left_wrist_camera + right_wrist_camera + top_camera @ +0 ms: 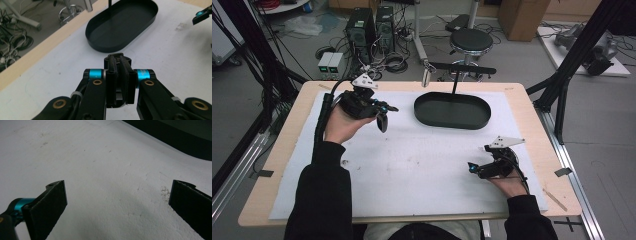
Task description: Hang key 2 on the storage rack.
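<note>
My left gripper (381, 116) hovers over the white mat at the back left, held in a person's hand. In the left gripper view its jaws (121, 75) are shut on a small black object (117, 58) with a rounded end that sticks out past the pads. A black oval tray (452, 111) lies to its right at the back middle; it is empty in the left gripper view (122, 25). My right gripper (474, 168) rests low at the front right. Its jaws (117, 192) stand wide open over bare mat with nothing between them.
A white mat (412, 160) covers most of the wooden table (532, 115). A thin black post with a crossbar (455, 80) rises behind the tray. Beyond the far edge are a stool (470, 41), cables and computer cases on the floor. A black frame leg (562, 85) stands at the right.
</note>
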Motion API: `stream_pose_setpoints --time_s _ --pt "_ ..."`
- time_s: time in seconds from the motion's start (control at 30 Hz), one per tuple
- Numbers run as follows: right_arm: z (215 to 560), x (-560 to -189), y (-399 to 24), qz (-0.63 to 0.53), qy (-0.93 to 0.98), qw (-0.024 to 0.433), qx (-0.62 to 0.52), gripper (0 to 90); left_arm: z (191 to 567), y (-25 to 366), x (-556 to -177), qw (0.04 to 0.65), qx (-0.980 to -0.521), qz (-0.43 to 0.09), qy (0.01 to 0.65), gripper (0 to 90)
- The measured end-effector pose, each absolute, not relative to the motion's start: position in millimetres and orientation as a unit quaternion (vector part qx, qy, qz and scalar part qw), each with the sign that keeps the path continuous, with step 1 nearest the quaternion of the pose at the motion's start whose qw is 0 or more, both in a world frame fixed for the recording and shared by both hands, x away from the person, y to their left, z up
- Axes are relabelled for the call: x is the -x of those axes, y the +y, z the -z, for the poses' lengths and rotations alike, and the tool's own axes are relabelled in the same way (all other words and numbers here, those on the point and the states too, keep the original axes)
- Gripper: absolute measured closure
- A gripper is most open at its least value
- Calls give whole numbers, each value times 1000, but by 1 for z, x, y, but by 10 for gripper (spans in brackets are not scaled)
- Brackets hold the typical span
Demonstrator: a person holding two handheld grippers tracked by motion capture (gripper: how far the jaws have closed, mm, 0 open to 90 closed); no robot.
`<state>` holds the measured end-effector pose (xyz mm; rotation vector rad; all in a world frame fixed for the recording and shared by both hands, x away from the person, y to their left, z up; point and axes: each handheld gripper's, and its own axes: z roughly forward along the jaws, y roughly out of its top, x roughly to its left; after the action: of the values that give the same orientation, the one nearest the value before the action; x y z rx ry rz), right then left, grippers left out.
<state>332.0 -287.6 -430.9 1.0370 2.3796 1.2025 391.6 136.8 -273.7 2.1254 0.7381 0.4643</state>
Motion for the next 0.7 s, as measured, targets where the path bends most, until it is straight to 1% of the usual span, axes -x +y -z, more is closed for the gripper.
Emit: stream_pose_setpoints --time_s 0.43,0.7 --pt "431 -332 -288 -414 824 141 -360 9 270 95 -410 423 -847 -187 260 838" --pt "430 -331 -290 -415 823 142 -361 9 270 77 -417 418 -851 -194 253 839"
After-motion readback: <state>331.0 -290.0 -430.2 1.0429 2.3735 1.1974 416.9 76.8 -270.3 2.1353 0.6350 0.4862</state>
